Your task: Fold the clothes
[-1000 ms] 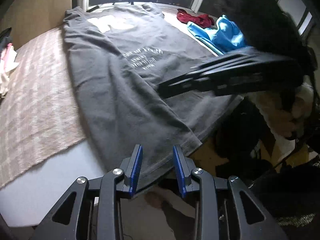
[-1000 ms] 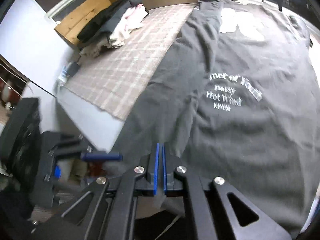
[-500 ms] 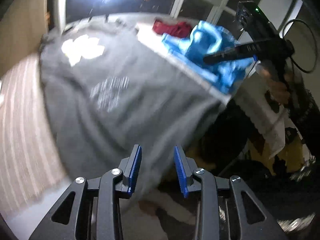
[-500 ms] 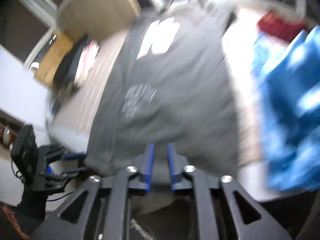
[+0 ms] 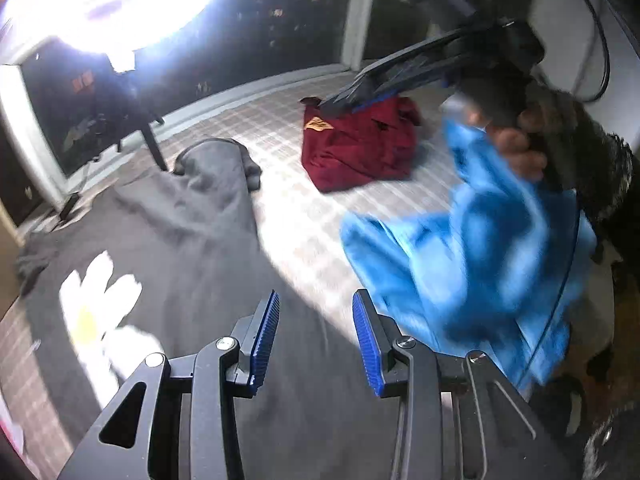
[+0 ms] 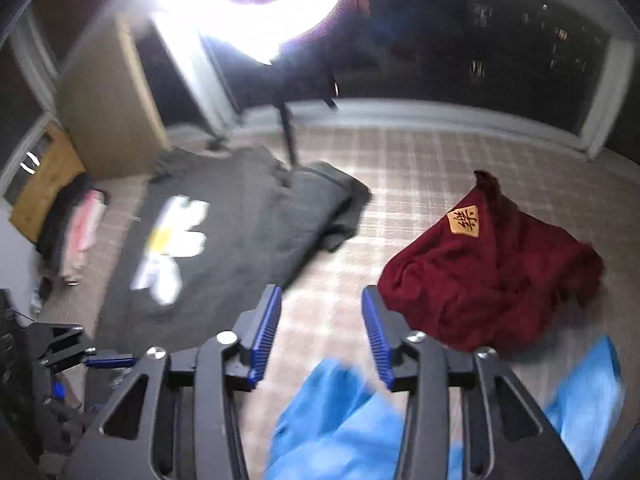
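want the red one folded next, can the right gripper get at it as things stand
Probably yes. The right gripper is open and empty, and the maroon garment lies uncovered on the plaid sheet just ahead to its right; only the blue garment sits beneath it.

a dark grey t-shirt (image 6: pixel 224 240) with a white and yellow daisy print (image 6: pixel 172 248). a maroon garment (image 6: pixel 492 280) with an orange patch (image 6: pixel 463 221). a bright blue garment (image 5: pixel 480 264). a beige and white plaid bed cover (image 6: pixel 420 168). blue ribbed pads (image 5: pixel 266 334) on black jaws.
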Available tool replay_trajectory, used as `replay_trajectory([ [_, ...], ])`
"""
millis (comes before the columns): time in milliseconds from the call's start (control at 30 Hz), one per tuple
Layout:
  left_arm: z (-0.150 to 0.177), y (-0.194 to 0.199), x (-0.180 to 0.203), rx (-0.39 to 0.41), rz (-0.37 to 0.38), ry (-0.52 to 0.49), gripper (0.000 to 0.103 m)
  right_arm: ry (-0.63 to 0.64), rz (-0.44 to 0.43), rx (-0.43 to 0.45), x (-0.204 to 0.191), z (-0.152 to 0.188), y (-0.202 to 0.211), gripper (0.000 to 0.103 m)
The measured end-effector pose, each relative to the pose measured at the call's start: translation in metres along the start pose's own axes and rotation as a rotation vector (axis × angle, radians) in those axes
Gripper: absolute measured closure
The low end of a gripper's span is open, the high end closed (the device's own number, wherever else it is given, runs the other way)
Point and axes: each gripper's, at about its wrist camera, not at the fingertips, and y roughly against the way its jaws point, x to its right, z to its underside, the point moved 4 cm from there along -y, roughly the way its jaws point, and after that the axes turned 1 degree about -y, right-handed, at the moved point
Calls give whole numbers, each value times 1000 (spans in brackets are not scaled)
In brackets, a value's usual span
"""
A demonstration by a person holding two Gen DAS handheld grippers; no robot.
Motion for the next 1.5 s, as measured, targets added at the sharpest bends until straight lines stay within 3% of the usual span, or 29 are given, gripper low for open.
replay_trajectory([
  [133, -30, -51, -21, -50, -3, 83, 67, 20, 15, -98, 26, -31, -84, 59],
  [267, -40, -70, -38, -66, 3, 106, 67, 31, -34, -118, 35, -47, -131, 59],
  [500, -29, -67, -76, -90, -21, 136, 67, 175, -118, -190, 23, -34, -155, 58],
  [567, -24, -69, -88, -102, -47, 135, 67, 253, -120, -171, 13, -28, -156, 49],
  [633, -20, -72, -100, -108, -57, 149, 67, 323, -90, -136, 1, -26, -158, 49],
  [700, -18, -79, -116, -110, -58, 185, 67, 355, -90, -98, -8, -26, -160, 55],
  [733, -17, -83, -122, -114, -57, 199, 67, 355, -112, -95, -11, -27, -160, 82],
  [767, -16, -86, -129, -119, -57, 211, 67, 341, -154, -105, -13, -29, -160, 97],
  [933, -11, -104, -145, -154, -60, 216, 67, 247, -237, -119, 4, -46, -126, 97],
  [1067, -9, -110, -144, -154, -24, 207, 66, 203, -368, -22, 26, -70, -54, 98],
  [1133, -10, -109, -143, -148, -16, 205, 66, 188, -334, -18, 38, -75, -40, 94],
  [1200, -13, -106, -141, -143, -14, 202, 66, 239, -226, -66, 43, -68, -46, 74],
  [1233, -15, -105, -139, -139, -6, 199, 66, 242, -176, -121, 49, -62, -54, 54],
  [1333, -30, -97, -111, -106, 40, 123, 66, 146, -175, -158, 70, -55, -71, 51],
  [1500, -61, -108, -31, -76, 89, -147, 64, 11, -150, -167, 100, -56, -113, 51],
])
